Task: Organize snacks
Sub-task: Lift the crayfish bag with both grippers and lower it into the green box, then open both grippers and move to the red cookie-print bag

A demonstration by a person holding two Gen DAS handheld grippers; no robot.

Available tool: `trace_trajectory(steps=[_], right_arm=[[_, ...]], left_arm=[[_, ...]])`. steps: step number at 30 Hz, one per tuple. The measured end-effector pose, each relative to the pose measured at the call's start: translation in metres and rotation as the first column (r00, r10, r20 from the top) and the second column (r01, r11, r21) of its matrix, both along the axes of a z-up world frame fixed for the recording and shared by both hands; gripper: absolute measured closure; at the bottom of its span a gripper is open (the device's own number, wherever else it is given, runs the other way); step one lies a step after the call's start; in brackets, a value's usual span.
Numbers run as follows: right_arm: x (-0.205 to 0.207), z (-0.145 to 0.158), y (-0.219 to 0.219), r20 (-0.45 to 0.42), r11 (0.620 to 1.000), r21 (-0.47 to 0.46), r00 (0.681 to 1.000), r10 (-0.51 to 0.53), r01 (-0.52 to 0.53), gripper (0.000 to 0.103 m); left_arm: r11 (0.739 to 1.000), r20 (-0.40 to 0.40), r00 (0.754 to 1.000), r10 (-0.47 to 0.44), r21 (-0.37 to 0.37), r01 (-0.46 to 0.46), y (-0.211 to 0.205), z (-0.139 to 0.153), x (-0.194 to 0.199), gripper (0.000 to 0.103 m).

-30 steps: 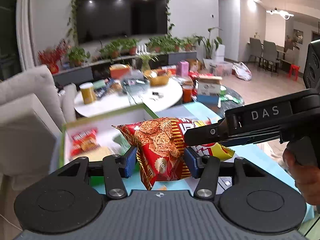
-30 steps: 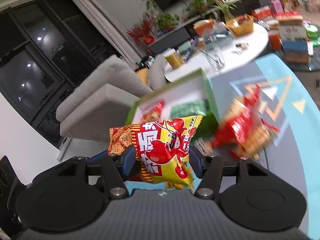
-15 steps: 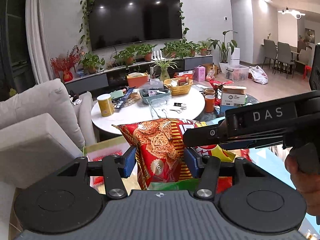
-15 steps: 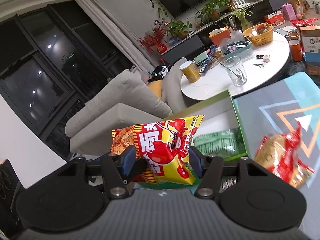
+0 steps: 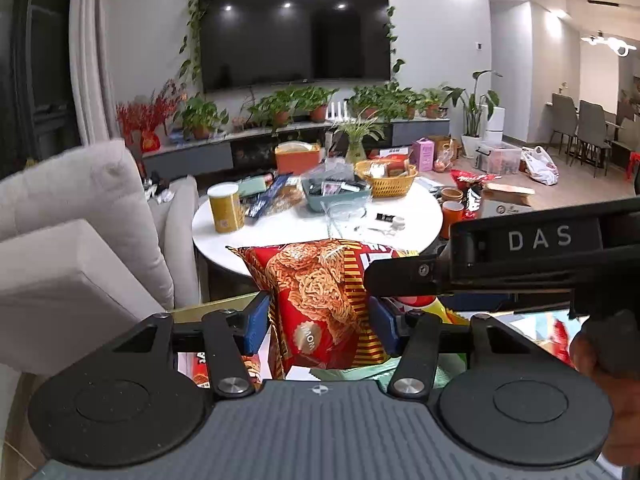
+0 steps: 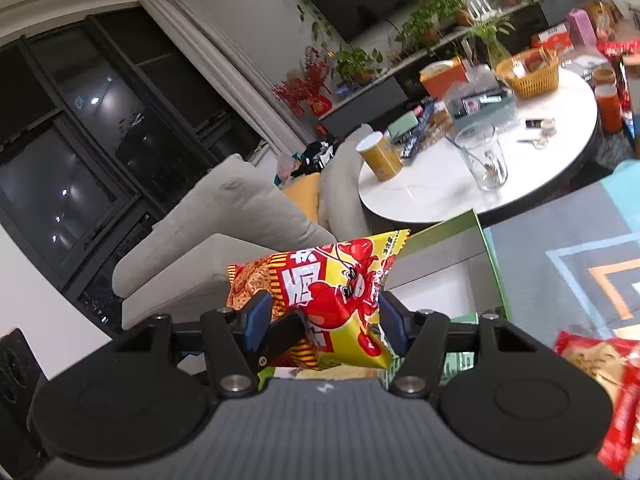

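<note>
While both grippers share one crinkly red-and-yellow foil snack bag (image 5: 320, 304), it hangs over the green-rimmed white cardboard box (image 6: 456, 236) just below. Left gripper (image 5: 318, 326) jaws are opening with the bag between them, pads touching it; right gripper (image 6: 320, 326) clamps the bag's yellow lobster end. Bag's long axis runs across both. Box floor mostly hidden.
</note>
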State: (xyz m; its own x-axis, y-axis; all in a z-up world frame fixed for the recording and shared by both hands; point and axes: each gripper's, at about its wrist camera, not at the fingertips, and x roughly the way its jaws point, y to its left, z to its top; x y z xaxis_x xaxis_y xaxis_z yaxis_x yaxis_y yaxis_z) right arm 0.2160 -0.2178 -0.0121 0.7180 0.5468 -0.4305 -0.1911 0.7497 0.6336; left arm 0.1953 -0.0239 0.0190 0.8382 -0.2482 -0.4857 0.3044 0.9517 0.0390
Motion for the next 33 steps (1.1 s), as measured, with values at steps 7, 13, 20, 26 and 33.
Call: trace_trajectory(steps=[7, 13, 20, 26, 33], right_arm=[[0.026, -0.024, 0.008, -0.064, 1.000, 0.003, 0.998, 0.006, -0.006, 0.057], [0.037, -0.036, 0.005, -0.084, 1.000, 0.012, 0.996, -0.021, 0.022, 0.057], [0.041, -0.045, 0.004, -0.103, 0.999, -0.009, 0.994, -0.044, 0.043, 0.057], [0.030, -0.040, 0.001, -0.093, 0.998, -0.036, 0.994, -0.053, 0.050, 0.057], [0.006, -0.030, -0.011, -0.067, 0.990, -0.117, 0.993, -0.092, 0.084, 0.057]], left_arm=[[1.000, -0.056, 0.998, 0.013, 0.000, -0.013, 0.008, -0.029, 0.030, 0.053], [1.000, -0.089, 0.996, 0.008, -0.013, -0.009, 0.008, -0.046, 0.049, 0.053], [0.999, -0.099, 0.994, 0.037, 0.039, -0.033, 0.006, -0.060, 0.056, 0.051], [0.997, -0.104, 0.993, 0.057, 0.052, -0.052, 0.009, -0.058, 0.049, 0.050], [0.998, -0.101, 0.994, 0.049, 0.045, -0.045, 0.004, -0.051, 0.023, 0.043]])
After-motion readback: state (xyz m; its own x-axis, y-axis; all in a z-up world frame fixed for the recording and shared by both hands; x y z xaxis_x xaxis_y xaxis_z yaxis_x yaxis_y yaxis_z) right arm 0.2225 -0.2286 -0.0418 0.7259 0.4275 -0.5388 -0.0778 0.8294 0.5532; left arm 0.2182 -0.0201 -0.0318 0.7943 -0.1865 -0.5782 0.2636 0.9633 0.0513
